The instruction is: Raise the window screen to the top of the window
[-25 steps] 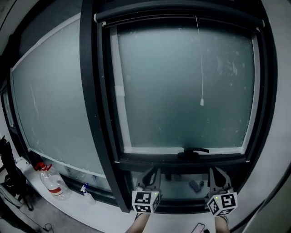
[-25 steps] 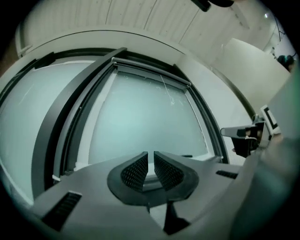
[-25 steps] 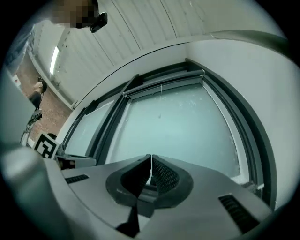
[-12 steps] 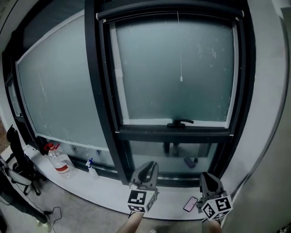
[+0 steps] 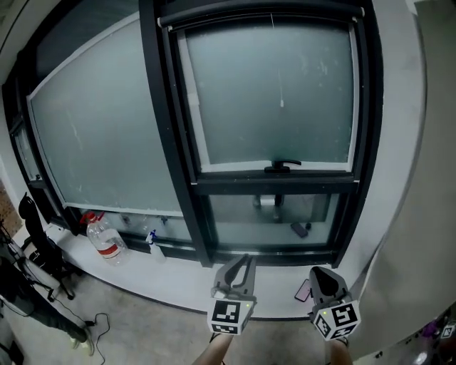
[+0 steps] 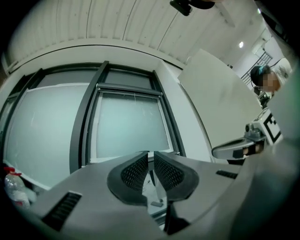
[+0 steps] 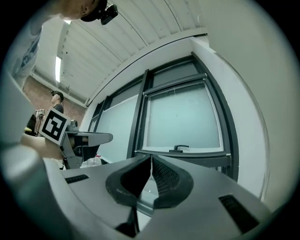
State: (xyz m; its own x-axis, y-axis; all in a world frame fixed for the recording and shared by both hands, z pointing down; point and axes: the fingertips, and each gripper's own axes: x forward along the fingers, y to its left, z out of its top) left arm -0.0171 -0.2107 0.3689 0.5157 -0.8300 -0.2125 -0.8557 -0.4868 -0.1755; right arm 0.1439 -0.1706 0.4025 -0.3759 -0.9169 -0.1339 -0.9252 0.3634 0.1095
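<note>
The dark-framed window (image 5: 278, 93) has frosted glass, with the screen's roller housing (image 5: 263, 16) along its top. A thin pull cord (image 5: 280, 71) hangs from it down the middle of the pane. A black handle (image 5: 283, 165) sits on the sash's lower rail. My left gripper (image 5: 239, 262) is held low over the sill, well short of the window, its jaws a narrow gap apart and empty. My right gripper (image 5: 322, 276) is beside it, shut and empty. The same window (image 6: 131, 124) shows past the left jaws (image 6: 151, 154) and past the right jaws (image 7: 151, 158).
On the white sill (image 5: 178, 278) lie a phone (image 5: 303, 290), a water bottle (image 5: 103, 239) and a small spray bottle (image 5: 153, 244). A wide fixed pane (image 5: 92, 135) adjoins on the left and a white wall (image 5: 406, 178) on the right. A black chair (image 5: 39, 246) stands at far left.
Both grippers have drawn back from the window and sunk lower. The window now looks smaller and farther off, and the sill and floor have come into sight.
</note>
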